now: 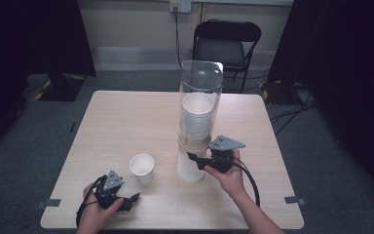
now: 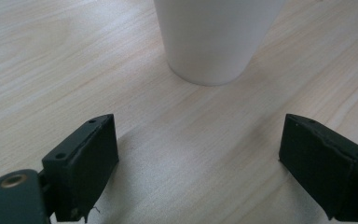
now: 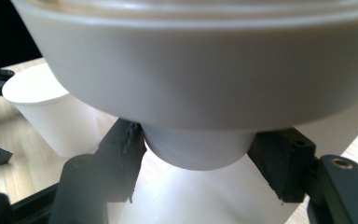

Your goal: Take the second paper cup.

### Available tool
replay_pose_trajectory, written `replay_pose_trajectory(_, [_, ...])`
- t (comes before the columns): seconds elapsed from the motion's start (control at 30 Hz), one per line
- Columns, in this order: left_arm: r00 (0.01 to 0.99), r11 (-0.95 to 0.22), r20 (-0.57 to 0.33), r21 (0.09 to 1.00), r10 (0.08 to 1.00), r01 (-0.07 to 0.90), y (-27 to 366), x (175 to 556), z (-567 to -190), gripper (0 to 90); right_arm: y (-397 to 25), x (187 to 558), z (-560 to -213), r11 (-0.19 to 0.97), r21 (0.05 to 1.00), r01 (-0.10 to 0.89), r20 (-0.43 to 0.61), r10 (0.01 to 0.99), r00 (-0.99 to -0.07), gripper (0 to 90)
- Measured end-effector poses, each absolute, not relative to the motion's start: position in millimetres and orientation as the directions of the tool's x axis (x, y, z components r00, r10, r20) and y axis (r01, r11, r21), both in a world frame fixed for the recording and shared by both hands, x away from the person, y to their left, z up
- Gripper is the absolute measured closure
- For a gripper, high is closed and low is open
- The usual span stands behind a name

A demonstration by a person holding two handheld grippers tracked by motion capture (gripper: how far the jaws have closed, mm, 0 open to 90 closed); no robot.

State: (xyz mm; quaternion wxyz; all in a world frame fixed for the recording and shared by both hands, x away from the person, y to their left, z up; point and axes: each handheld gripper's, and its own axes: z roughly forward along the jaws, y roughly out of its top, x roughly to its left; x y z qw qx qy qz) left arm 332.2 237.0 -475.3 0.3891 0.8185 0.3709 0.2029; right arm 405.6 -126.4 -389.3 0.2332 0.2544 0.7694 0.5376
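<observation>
Cup [image 3: 198, 151] at the bottom of the dispenser stack sits between the jaws of the right gripper [image 3: 196, 156]; in the right gripper view its narrow base pokes down from the wide collar, with a black pad on each side. The left pad touches it, the right pad looks just shy, so I cannot tell whether the grip is closed on it. In the high view this gripper [image 1: 197, 160] lies right of centre, under the clear dispenser tube [image 1: 200, 105] with its stack of cups, beside the white stand [image 1: 190, 168].

Toward the lower left of the high view, the left gripper [image 1: 129, 201] rests low over the table [image 1: 126, 117] with its jaws spread wide and nothing between them. Just ahead of it, in the left gripper view, stands a loose paper cup [image 2: 216, 39], upright on the wood.

Judging by this, one cup is already out on the table and the pull of another is only starting: the lowest cup is not yet drawn free.
</observation>
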Motion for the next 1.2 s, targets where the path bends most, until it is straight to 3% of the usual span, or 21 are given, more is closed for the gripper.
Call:
replay_pose_trajectory(0.1, [0.643, -0.424, 0.044, 0.786, 0.764, 0.45, 237.1, 332.2, -475.1, 11.1, -127.6, 407.4, -393.9, 0.281, 0.943, 0.175, -0.05, 0.644, -0.763, 39.8])
replay_pose_trajectory(0.13, [0.642, -0.422, 0.044, 0.787, 0.765, 0.449, 237.0, 332.1, -475.2, 11.1, -128.4, 408.8, -397.7, 0.294, 0.929, 0.224, -0.008, 0.622, -0.783, 88.0])
replay_pose_trajectory(0.2, [0.643, -0.423, 0.043, 0.786, 0.764, 0.45, 237.1, 332.2, -475.1, 11.1, -128.3, 412.0, -418.0, 0.36, 0.902, 0.24, -0.021, 0.591, -0.806, 90.0])
replay_pose_trajectory(0.23, [0.644, -0.424, 0.043, 0.787, 0.763, 0.449, 237.1, 332.3, -475.1, 11.0, -127.3, 414.6, -428.3, 0.391, 0.886, 0.251, -0.025, 0.58, -0.814, 87.7])
replay_pose_trajectory(0.27, [0.644, -0.424, 0.043, 0.787, 0.764, 0.449, 237.0, 332.3, -475.1, 10.9, -126.0, 414.9, -431.8, 0.405, 0.882, 0.241, -0.043, 0.578, -0.815, 75.2])
replay_pose_trajectory(0.33, [0.645, -0.424, 0.043, 0.787, 0.763, 0.449, 237.1, 332.4, -475.1, 10.9, -126.3, 412.1, -421.4, 0.344, 0.912, 0.223, -0.036, 0.608, -0.793, 60.6])
replay_pose_trajectory(0.37, [0.647, -0.424, 0.041, 0.787, 0.761, 0.449, 237.0, 332.5, -475.2, 10.1, -127.7, 410.1, -411.9, 0.296, 0.934, 0.2, -0.035, 0.632, -0.774, 42.8])
replay_pose_trajectory(0.4, [0.651, -0.431, 0.045, 0.784, 0.757, 0.447, 237.2, 332.8, -475.1, 10.1, -127.7, 410.1, -411.9, 0.296, 0.934, 0.2, -0.035, 0.632, -0.774, 42.8])
replay_pose_trajectory(0.47, [0.652, -0.432, 0.047, 0.785, 0.757, 0.444, 237.0, 332.9, -475.3, 9.7, -130.4, 407.2, -404.6, 0.274, 0.944, 0.185, -0.034, 0.637, -0.77, 33.8])
replay_pose_trajectory(0.9, [0.652, -0.435, 0.049, 0.782, 0.757, 0.447, 237.2, 332.8, -474.9, 9.7, -131.2, 409.6, -380.3, 0.215, 0.964, 0.157, -0.017, 0.639, -0.769, 19.4])
replay_pose_trajectory(1.1, [0.652, -0.431, 0.047, 0.785, 0.757, 0.444, 237.0, 332.9, -475.4, 9.7, -128.3, 416.5, -376.4, 0.209, 0.966, 0.151, -0.012, 0.621, -0.784, 23.1])
replay_pose_trajectory(1.13, [0.651, -0.431, 0.047, 0.785, 0.757, 0.444, 236.9, 332.9, -475.4, 9.7, -127.8, 416.9, -376.7, 0.217, 0.965, 0.145, -0.02, 0.615, -0.788, 29.6])
replay_pose_trajectory(1.2, [0.651, -0.43, 0.046, 0.786, 0.757, 0.445, 236.9, 332.9, -475.4, 9.7, -126.6, 416.2, -377.1, 0.228, 0.965, 0.128, -0.037, 0.605, -0.795, 32.5])
